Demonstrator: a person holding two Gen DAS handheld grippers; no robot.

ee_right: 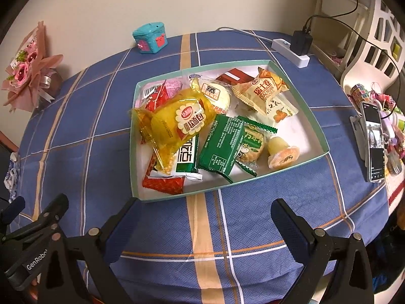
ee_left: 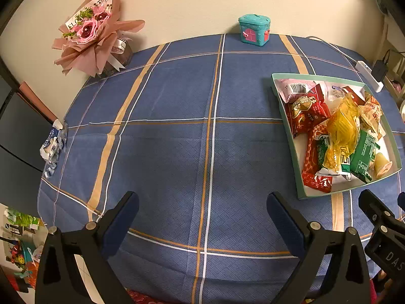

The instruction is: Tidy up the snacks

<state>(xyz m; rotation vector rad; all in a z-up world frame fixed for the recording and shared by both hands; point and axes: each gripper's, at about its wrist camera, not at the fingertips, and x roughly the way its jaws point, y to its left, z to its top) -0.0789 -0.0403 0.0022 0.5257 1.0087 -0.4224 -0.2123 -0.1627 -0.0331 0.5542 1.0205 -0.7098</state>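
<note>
- The snacks lie heaped in one shallow green-rimmed box (ee_right: 298,93) on the blue plaid counter (ee_right: 76,131); in the left wrist view the same box (ee_left: 286,126) sits at about 3 o'clock.
- No snack is seen loose on the cloth. At the counter's 9 o'clock edge lies one crumpled blue-and-white wrapper (ee_left: 53,147); I cannot tell whether it holds food.
- Left gripper (ee_left: 202,215): fingers spread wide, holding nothing, hovering over bare cloth at 6 o'clock.
- Right gripper (ee_right: 202,217): fingers spread wide, holding nothing, hovering just short of the box's near rim.
- Step in hand, as a judgement: the scene fits two stages equally. Either the packets are gathered in the box and the job is near its close, or the jumble in the box awaits sorting. The pictures do not settle which.
- Any reach into the box would call for care: the packets overlap and lie askew, so one pull may drag its neighbours.
- Count in the box, where visible: one yellow bread pack (ee_right: 177,121), one pale round bun pack (ee_right: 215,93), one cream roll pack (ee_right: 263,88), two green packs (ee_right: 222,144), one green-and-white pack, one jelly cup (ee_right: 283,154), one pink pack, and at least three red packs; some lie half buried, so the total is uncertain.
- Elsewhere: one teal toy house (ee_right: 150,38) at 12 o'clock, one bouquet (ee_left: 93,27) at 10 o'clock.
</note>
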